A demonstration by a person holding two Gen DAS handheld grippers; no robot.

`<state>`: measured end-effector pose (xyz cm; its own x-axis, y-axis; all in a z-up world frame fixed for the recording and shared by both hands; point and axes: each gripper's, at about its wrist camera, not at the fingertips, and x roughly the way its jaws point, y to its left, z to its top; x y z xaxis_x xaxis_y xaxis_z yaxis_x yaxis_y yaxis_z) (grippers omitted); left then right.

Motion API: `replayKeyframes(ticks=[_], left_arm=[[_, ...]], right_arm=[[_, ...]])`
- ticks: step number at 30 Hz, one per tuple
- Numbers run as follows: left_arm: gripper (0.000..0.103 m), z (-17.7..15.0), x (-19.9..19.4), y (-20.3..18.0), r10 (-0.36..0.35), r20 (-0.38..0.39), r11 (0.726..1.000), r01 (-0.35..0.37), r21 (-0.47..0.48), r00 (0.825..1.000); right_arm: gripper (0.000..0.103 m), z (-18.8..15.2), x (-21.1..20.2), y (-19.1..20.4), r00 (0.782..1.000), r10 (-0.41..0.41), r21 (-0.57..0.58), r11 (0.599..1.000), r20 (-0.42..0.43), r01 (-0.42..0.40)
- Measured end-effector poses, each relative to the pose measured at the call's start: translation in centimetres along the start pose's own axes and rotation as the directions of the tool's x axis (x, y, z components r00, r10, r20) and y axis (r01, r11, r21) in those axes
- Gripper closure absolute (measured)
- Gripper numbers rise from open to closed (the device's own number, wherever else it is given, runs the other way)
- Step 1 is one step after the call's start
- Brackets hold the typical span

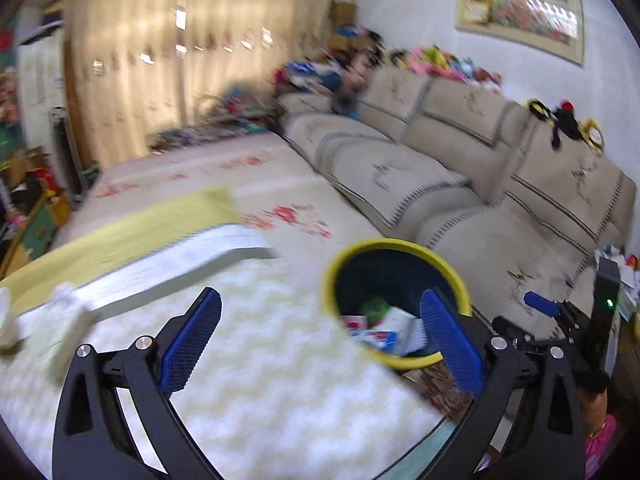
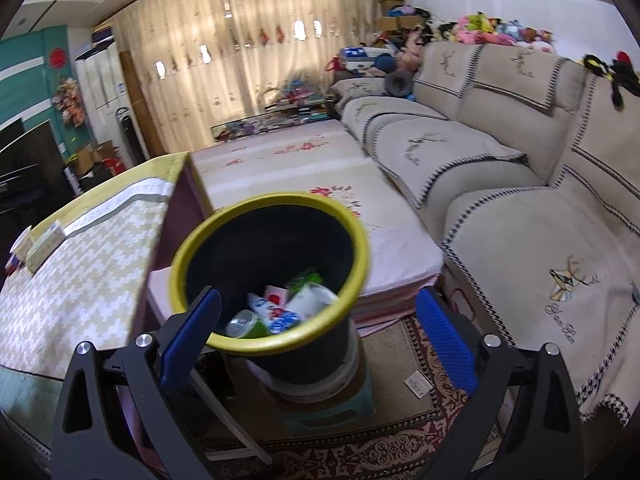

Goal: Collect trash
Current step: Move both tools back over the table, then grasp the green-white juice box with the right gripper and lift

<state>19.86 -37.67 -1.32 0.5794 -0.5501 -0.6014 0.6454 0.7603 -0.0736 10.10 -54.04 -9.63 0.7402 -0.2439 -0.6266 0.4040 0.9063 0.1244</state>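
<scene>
bin: yellow-rimmed dark trash bin (image 2: 276, 280), landmark; stands on a low stool off the tabletop's edge, sofa (image 2: 500, 184) on its far side
trash in bin: cartons, wrappers, a green-lidded cup (image 2: 246, 324) piled at the bottom; bin far from full
left gripper (image 1: 320, 342): fingers spread wide, nothing between them; aimed at the tabletop (image 1: 260, 380) just beside the bin rim; view motion-blurred
right gripper (image 2: 318, 348): fingers spread wide, nothing pinched; hovers over the bin's near rim, looking down into it
trash left: small boxes (image 2: 44, 246) and a tub at the tabletop's far corner from the bin, well apart from it; blurred in left view
step (judged): drop looks done, next is a reach for the boxes
risk 1: the left hand's blurred view could give a mis-aimed pinch that pushes a box off the tabletop edge
risk 2: either gripper clipping the rim; bin sits raised on the stool, could tip and spill
risk 3: the two grippers are close at the bin, could knock together
</scene>
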Motion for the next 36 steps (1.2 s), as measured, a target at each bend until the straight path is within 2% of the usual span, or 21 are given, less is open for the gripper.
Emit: replayKeyframes(ticks=[4,7,10,15,18,21,27,31,34,36], left_arm=[[0.005,-2.5,-6.1,5.4,0.091,0.041,0.992,-0.087,-0.087,0.995],[0.005,-5.0,-10.5,9.1,0.187,0.059,0.975,-0.177,-0.137,0.981],[0.005,-7.7,-14.8,13.0,0.287,0.060,0.943,-0.271,-0.193,0.956],[0.005,-11.9,-20.4,18.6,0.372,0.059,0.886,-0.336,-0.318,0.926],[0.005,-14.1,-22.7,21.3,0.401,0.057,0.858,-0.353,-0.374,0.914],[0.005,-15.9,-24.5,23.2,0.414,0.063,0.842,-0.356,-0.406,0.908],[0.005,-17.2,-24.8,24.7,0.393,0.061,0.838,-0.330,-0.436,0.918],[0.005,-17.6,-24.8,25.0,0.377,0.055,0.840,-0.317,-0.441,0.924],[0.005,-18.1,-25.0,25.9,0.370,0.060,0.835,-0.303,-0.460,0.927],[0.005,-18.0,-24.9,26.1,0.365,0.059,0.831,-0.296,-0.471,0.929]], right_arm=[[0.010,0.7,0.1,3.5,0.998,0.060,-0.065,0.996,-0.002,-0.060],[0.009,1.4,-0.1,6.2,0.994,0.106,-0.107,0.989,-0.001,-0.105],[0.008,2.2,-0.3,10.1,0.986,0.167,-0.163,0.973,-0.003,-0.165],[0.007,3.4,-0.4,17.1,0.966,0.259,-0.244,0.935,-0.025,-0.257],[0.007,3.8,0.0,22.5,0.947,0.319,-0.290,0.903,-0.043,-0.317],[0.007,3.7,0.7,28.9,0.923,0.379,-0.334,0.862,-0.072,-0.380],[0.007,2.6,3.8,40.3,0.895,0.417,-0.406,0.799,-0.157,-0.443],[0.007,2.3,6.1,45.3,0.901,0.385,-0.432,0.791,-0.202,-0.434],[0.007,2.0,8.1,47.5,0.921,0.317,-0.448,0.805,-0.229,-0.388],[0.007,1.8,9.7,48.1,0.923,0.282,-0.444,0.814,-0.260,-0.374]])
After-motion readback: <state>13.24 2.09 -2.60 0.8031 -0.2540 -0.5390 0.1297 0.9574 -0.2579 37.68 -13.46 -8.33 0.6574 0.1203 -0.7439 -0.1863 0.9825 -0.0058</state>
